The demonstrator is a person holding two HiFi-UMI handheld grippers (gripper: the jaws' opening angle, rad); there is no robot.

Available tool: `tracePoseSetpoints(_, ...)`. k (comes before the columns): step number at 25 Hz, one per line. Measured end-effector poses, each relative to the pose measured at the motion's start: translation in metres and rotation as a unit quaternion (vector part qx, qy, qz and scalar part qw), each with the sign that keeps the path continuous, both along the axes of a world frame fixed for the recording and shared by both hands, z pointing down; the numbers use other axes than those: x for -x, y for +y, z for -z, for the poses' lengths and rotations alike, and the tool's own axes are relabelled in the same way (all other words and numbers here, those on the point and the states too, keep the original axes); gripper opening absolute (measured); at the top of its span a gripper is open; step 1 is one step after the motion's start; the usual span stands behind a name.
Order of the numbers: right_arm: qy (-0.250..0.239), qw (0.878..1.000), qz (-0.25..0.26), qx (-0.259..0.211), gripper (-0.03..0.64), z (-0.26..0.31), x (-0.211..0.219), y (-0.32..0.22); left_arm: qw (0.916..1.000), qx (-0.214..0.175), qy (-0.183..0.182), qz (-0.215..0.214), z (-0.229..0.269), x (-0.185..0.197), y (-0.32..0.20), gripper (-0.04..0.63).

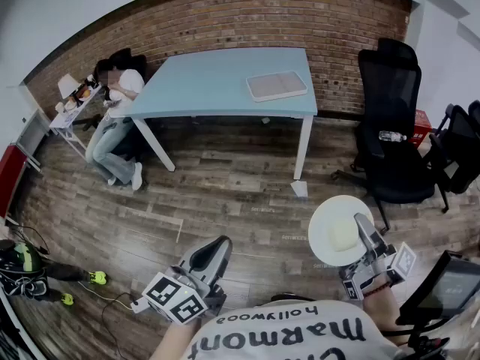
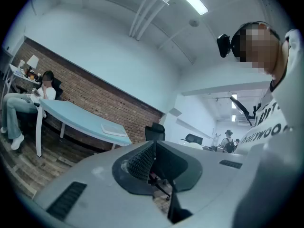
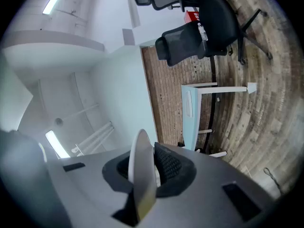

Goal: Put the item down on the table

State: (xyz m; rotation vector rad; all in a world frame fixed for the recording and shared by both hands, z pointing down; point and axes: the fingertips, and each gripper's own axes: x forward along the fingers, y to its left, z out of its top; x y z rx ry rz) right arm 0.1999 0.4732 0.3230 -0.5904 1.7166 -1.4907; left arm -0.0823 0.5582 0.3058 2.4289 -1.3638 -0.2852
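Plate (image 1: pixel 335 229) is nowhere near down yet. It's a white one, pinched by its rim in the right gripper (image 1: pixel 365 231) and hanging over the wood floor (image 1: pixel 225 193), low on the right in the head view. There's a pale squarish lump (image 1: pixel 345 236) sitting on it, can't tell what it is. The light blue surface (image 1: pixel 217 81) it's meant to land on is well apart, across the room against the brick wall (image 1: pixel 247 17). All it has on it is a flat whitish tray (image 1: pixel 277 85) toward its right end, and there's a black office chair (image 1: pixel 390 126) off to that side.

So I'd call this the carry step, with the whole trip to go. Next move is basically walking it over and keeping the plate flat so the lump doesn't slide. Then it gets lowered onto a bare bit of the surface left of the tray before letting go. Biggest risk I can see is tilt, since the grip is only on one edge.

In the right gripper view the plate shows edge-on, wedged between the ribbed fingers (image 3: pixel 171 167). They're only a sliver apart, just the thickness of the rim, and clamped on it. The left gripper (image 1: pixel 212 252) is held out low on the other side with nothing in it. Its own view shows the fingers (image 2: pixel 137 163) closed up against each other, empty, pointing toward the far surface.
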Motion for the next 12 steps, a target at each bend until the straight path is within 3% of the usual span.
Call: tracePoseSetpoints(12,-0.019,1.000,0.013,-0.016,0.048,0.004,-0.023,-0.027,0.9999,-0.016,0.000,0.006,0.006,-0.018,-0.026,0.018)
